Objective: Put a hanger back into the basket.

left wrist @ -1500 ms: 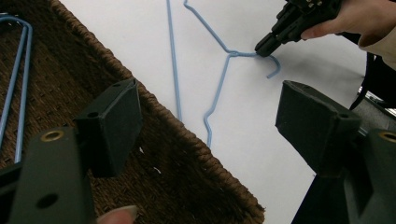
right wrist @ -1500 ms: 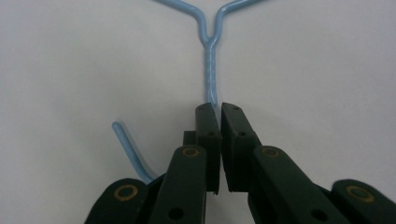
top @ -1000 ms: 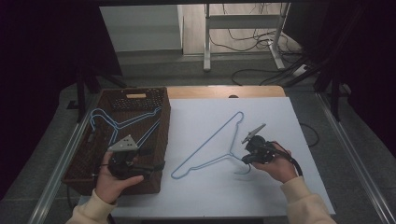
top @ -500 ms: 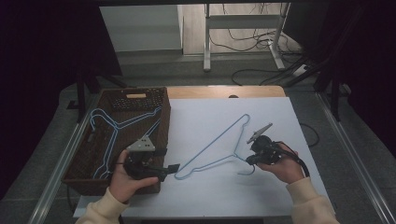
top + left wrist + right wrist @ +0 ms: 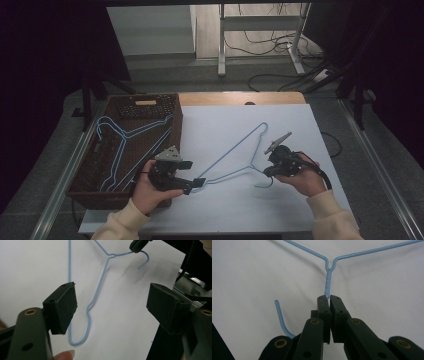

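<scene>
A blue wire hanger (image 5: 232, 149) lies on the white sheet (image 5: 300, 210). My right gripper (image 5: 265, 172) is shut on its twisted neck (image 5: 328, 282), just below the fork. The hook (image 5: 280, 315) curls out beside the jaws. My left gripper (image 5: 192, 176) is open at the hanger's near left corner. In the left gripper view the bent corner of the wire (image 5: 87, 312) lies on the sheet between and beyond the two pads (image 5: 62, 305), which do not touch it. The right gripper (image 5: 137, 245) shows farther off, at the neck.
A brown woven basket (image 5: 145, 97) stands at the left of the sheet, with more blue hangers (image 5: 120, 142) in it. The left hand is right beside its near right corner. Wooden table edge (image 5: 240, 98) runs along the back; metal rails flank the table.
The left hand has moved right, from over the basket's edge to the hanger's near corner. The hanger and the right hand have shifted slightly right.
</scene>
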`<control>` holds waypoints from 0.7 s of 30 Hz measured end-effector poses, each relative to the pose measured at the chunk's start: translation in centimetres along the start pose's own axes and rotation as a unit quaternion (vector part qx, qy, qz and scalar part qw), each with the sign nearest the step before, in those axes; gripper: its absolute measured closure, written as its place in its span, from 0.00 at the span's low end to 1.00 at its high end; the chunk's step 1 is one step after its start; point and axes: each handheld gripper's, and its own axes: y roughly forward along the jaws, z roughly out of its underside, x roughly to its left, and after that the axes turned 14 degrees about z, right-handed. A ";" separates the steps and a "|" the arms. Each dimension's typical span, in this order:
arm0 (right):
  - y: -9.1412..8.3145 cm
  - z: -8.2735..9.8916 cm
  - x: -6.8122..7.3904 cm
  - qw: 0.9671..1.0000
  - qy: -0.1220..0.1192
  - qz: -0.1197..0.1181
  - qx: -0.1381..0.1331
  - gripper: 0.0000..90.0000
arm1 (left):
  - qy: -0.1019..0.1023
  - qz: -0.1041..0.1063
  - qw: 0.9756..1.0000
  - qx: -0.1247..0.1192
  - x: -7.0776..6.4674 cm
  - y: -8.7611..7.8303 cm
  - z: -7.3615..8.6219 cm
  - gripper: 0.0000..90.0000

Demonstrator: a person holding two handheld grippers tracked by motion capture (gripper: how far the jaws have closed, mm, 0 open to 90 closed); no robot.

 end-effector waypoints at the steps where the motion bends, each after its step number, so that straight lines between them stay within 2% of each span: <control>1: 0.0 0.0 0.0 1.000 0.000 -0.001 0.000 0.97 | 0.000 0.003 1.000 0.003 0.0 0.3 -0.1 0.27; 6: 0.1 0.1 0.0 1.000 -0.001 -0.003 0.002 0.97 | -0.004 0.015 1.000 0.018 0.1 2.1 -0.7 0.28; 8: 0.0 0.1 0.0 1.000 -0.001 -0.004 0.002 0.97 | -0.005 0.009 1.000 0.028 0.1 2.9 -1.0 0.28; 13: -0.1 0.1 -0.1 1.000 -0.001 -0.005 0.002 0.97 | -0.007 0.014 0.999 0.036 0.0 4.2 -1.5 0.29; 14: -0.2 0.1 -0.1 1.000 -0.001 -0.005 0.002 0.97 | -0.008 0.014 0.999 0.047 0.0 5.1 -1.6 0.29; 16: -0.3 0.1 -0.1 1.000 -0.001 -0.004 0.001 0.97 | -0.009 0.015 0.999 0.051 0.1 5.5 -1.6 0.30; 18: -0.3 0.1 -0.1 1.000 -0.002 -0.005 0.001 0.97 | -0.018 0.015 0.998 0.060 0.4 7.0 -1.5 0.30; 21: -0.3 0.1 -0.1 1.000 -0.003 -0.005 0.001 0.97 | -0.017 0.009 0.997 0.071 0.5 8.1 -1.3 0.31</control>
